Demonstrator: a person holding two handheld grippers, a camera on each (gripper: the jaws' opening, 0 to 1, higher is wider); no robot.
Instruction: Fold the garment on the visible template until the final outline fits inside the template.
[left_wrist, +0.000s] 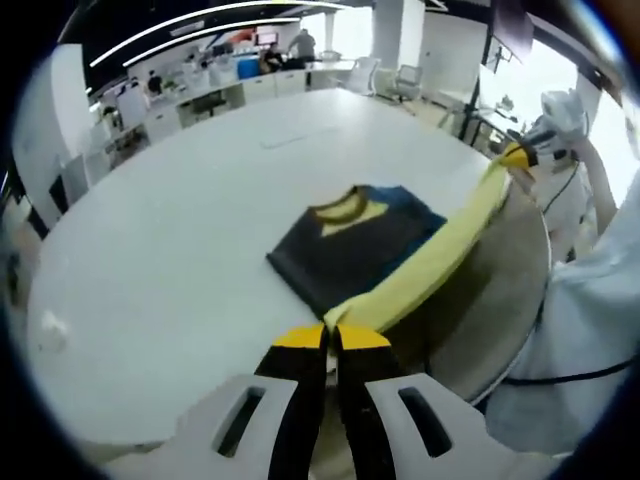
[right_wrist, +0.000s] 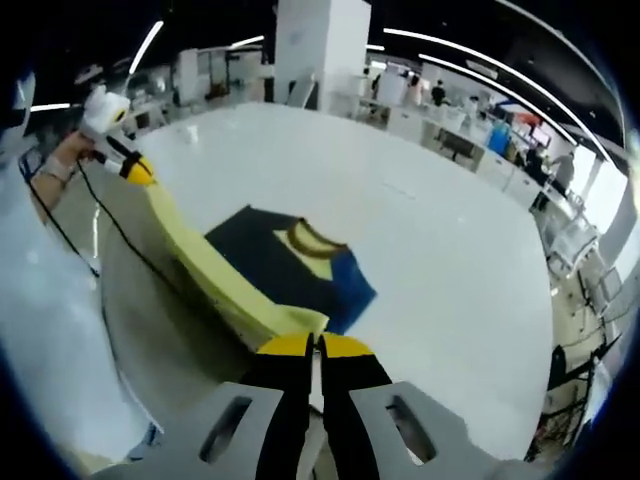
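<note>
A dark T-shirt (left_wrist: 345, 255) with a yellow collar and a blue sleeve lies on the round white table (left_wrist: 180, 220). One edge is lifted, showing a long yellow band (left_wrist: 440, 250) stretched taut between both grippers. My left gripper (left_wrist: 331, 338) is shut on the near end of the band. My right gripper (left_wrist: 517, 155) holds the far end, at the upper right. In the right gripper view, my right gripper (right_wrist: 318, 347) is shut on the yellow band (right_wrist: 200, 270) above the T-shirt (right_wrist: 270, 255), and the left gripper (right_wrist: 135, 170) pinches the other end. A grey mat (left_wrist: 500, 290) lies under the lifted edge.
The person in white clothing (left_wrist: 590, 330) stands at the table's edge beside the grey mat (right_wrist: 150, 310). A black cable (right_wrist: 110, 235) hangs from the left gripper. Desks and chairs (left_wrist: 400, 80) stand beyond the table (right_wrist: 450, 250).
</note>
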